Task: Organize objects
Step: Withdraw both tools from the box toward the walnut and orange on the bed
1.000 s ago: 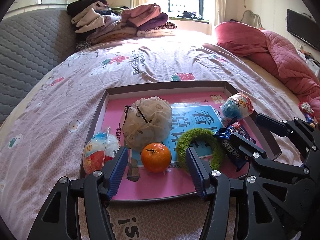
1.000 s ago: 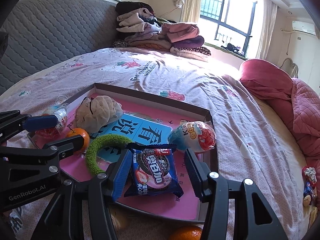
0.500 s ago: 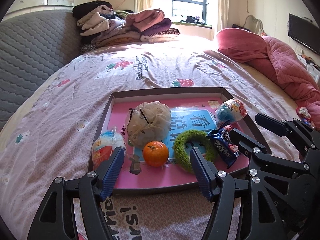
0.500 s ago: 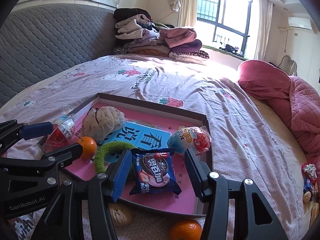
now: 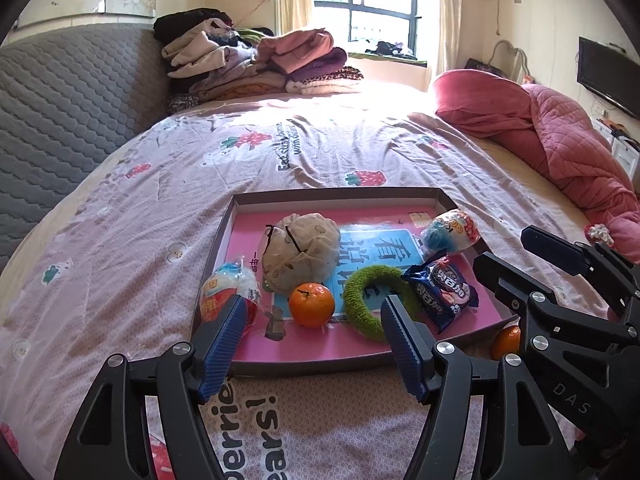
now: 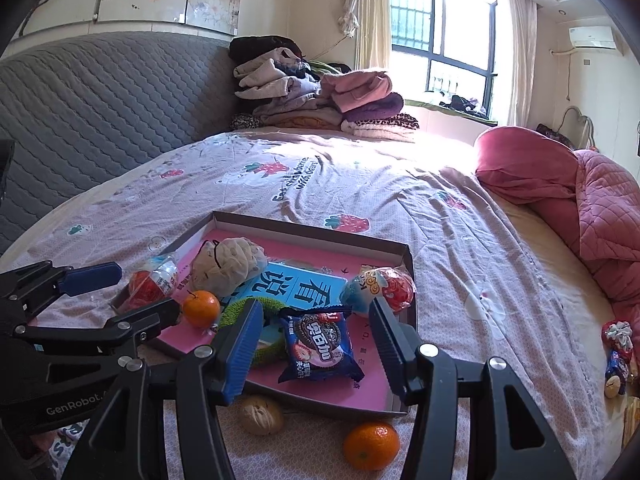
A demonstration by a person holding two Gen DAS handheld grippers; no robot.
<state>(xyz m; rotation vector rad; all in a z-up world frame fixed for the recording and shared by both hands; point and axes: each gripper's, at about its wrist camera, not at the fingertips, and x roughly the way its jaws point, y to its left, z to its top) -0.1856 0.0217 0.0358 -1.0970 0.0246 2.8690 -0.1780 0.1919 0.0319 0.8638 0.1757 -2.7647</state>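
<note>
A shallow pink tray lies on the bed. In it are a tangerine, a green fuzzy ring, a blue cookie packet, a beige cloth bundle and two wrapped egg toys. My left gripper is open and empty, above the tray's near edge. My right gripper is open and empty, above the cookie packet. A second tangerine and a walnut lie on the bed beside the tray.
Folded clothes are stacked at the far end of the bed. A red quilt is bunched on the right. Small toys lie at the bed's right edge. A grey padded headboard runs along the left.
Both grippers have pulled back and up from the tray, still open and empty. The tangerine and walnut on the bed in front of the tray have come into view.
</note>
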